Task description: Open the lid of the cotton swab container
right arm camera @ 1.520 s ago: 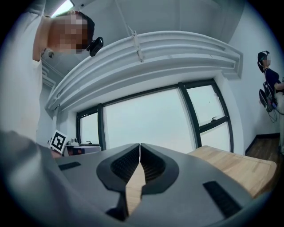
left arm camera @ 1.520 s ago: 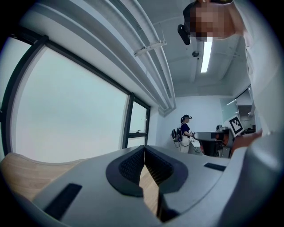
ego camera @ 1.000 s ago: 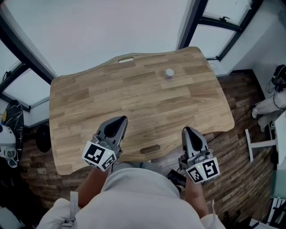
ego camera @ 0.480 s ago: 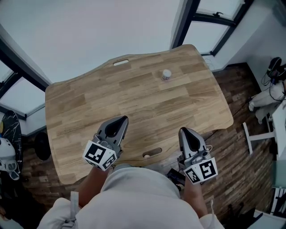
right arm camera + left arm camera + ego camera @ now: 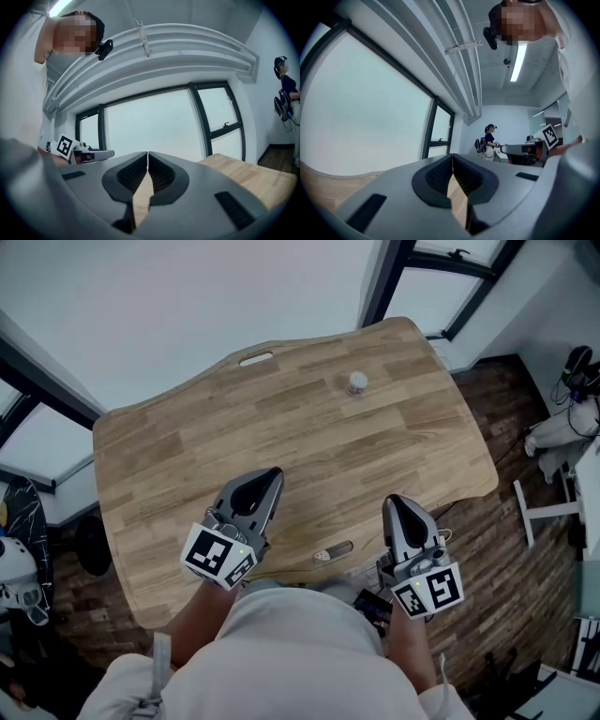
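Awaiting reach: container (image 5: pixel 356 382) at 1 o'clock on table (image 5: pixel 178 451), untouched; left gripper (image 5: pixel 266 476), right gripper (image 5: pixel 397 503) closed, empty, near 6 o'clock; next likely needs forward reach, jaws parted.

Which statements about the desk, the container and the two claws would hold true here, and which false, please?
1. The small white-capped round container stands on the light wooden desk, toward its far side. True.
2. The grey left claw grips the container. False: it is shut on nothing, over the desk's near side, well apart from the container.
3. The grey right claw is shut and empty. True.
4. Two containers stand on the desk. False: only one.
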`<state>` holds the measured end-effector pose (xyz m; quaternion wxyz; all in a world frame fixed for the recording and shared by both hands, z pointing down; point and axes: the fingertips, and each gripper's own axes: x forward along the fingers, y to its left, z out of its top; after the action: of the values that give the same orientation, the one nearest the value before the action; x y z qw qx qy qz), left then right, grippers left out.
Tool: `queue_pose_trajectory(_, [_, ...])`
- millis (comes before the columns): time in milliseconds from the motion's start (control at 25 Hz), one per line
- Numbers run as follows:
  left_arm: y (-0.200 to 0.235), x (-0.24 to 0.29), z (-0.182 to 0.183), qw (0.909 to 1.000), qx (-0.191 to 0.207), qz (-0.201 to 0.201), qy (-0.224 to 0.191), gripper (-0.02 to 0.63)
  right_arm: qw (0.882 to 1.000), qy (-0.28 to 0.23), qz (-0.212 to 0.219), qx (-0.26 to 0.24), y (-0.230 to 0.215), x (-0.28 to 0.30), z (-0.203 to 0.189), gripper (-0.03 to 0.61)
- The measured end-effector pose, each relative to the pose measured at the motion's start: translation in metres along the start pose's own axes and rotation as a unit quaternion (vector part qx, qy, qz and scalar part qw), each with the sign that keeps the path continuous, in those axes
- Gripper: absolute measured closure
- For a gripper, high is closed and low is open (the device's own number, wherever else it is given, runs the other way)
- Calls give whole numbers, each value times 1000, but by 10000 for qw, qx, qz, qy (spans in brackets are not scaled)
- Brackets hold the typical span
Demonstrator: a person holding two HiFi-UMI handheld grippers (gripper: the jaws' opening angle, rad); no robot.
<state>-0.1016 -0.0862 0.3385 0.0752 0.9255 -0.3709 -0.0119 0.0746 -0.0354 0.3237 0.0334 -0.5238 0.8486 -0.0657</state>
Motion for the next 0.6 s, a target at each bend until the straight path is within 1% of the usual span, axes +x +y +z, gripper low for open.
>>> queue_pose_trajectory(120, [1,4,1,10000,33,27,-15,600,10000,-1,-58,-36,-7,2,0,557])
queue_pose_trajectory(240, [3,10,2,9999,81,106,5,600,10000,-28,-65,39,-17,7,2,557])
queue_pose_trajectory(600, [11,27,6,9987,101,490,-81,600,9997,117,228,58,-38,28,3,557])
